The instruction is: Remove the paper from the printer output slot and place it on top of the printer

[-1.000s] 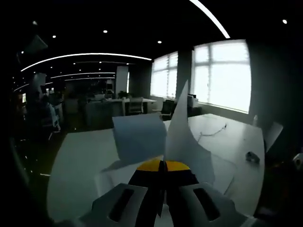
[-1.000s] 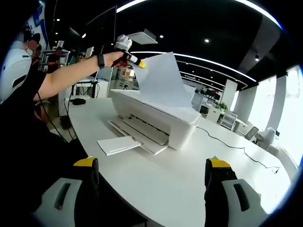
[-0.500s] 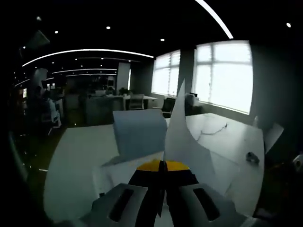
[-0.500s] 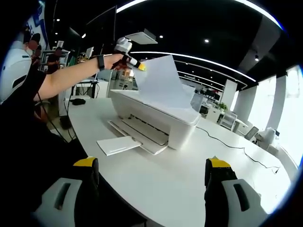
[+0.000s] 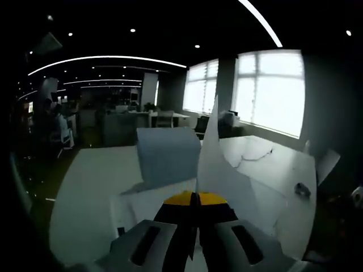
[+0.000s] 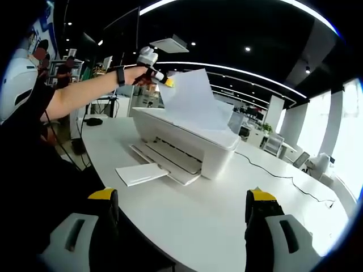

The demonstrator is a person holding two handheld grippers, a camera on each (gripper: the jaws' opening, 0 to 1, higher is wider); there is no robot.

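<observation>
So this looks like the placing step. The left gripper (image 5: 194, 199) has its yellow-tipped jaws pressed together on the corner of a thin white sheet of paper (image 5: 218, 164), which stands up on edge right ahead of the jaws and curls off to the right in the left gripper view.

In the right gripper view the same sheet (image 6: 191, 105) hangs tilted above the boxy white plastic printer (image 6: 187, 139), its lower edge down at the printer's flat lid or very close to it; whether it actually touches can't be told from here. The left gripper (image 6: 161, 78) pinches the sheet's upper left corner, with the person's bare forearm reaching in from the left.

The right gripper (image 6: 181, 207) sits low and near, jaws spread wide with nothing between them, well apart from the printer, over the big white table (image 6: 227, 218). Looks like it's just waiting.

There's also a small flat stack of white paper (image 6: 142, 173) resting at the near left end of the printer's fold-out output tray (image 6: 164, 161), so not everything is out of the slot area.

Next move, as a guess: the left hand lowers the pinched corner so the sheet goes flat on the lid, then lets go. The paper is floppy and light, so it could slide off the far side or curl if it's dropped from this angle. Laying it down gently seems the safer bet.
</observation>
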